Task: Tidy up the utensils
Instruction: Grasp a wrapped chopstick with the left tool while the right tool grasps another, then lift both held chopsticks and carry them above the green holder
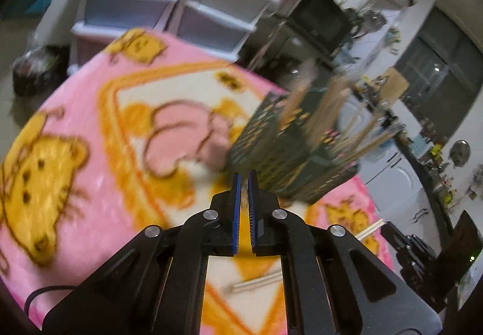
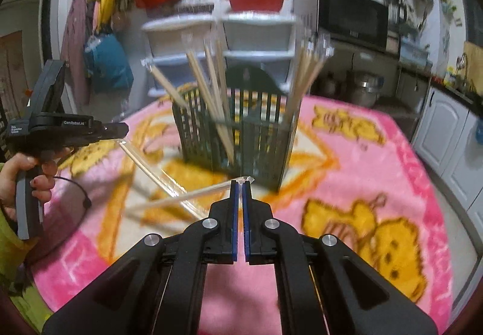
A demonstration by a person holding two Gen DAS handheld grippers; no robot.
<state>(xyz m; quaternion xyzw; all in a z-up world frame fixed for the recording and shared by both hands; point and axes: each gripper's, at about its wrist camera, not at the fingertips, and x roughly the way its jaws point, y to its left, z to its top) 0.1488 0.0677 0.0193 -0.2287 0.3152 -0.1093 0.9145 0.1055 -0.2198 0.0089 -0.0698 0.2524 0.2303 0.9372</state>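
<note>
A dark green slotted basket (image 2: 238, 129) (image 1: 286, 150) stands on the pink blanket with several wooden chopsticks (image 2: 211, 87) leaning out of it. My right gripper (image 2: 241, 184) is shut on the end of a clear-wrapped chopstick pair (image 2: 187, 196) that runs off to the left above the blanket. My left gripper (image 1: 244, 184) (image 2: 119, 131), held by a hand (image 2: 18, 172), is shut on another wrapped pair (image 2: 151, 169) that slants down to the right. In the left wrist view only a speckled sliver shows between its pads. Both grippers are just in front of the basket.
The pink cartoon blanket (image 2: 362, 153) covers a round table. Plastic drawer units (image 1: 169, 2) stand behind it, with a microwave (image 2: 353, 17) and kitchen counter to the right. The right gripper's body (image 1: 422, 247) shows at lower right, with a pale chopstick piece (image 1: 256, 282) lower down.
</note>
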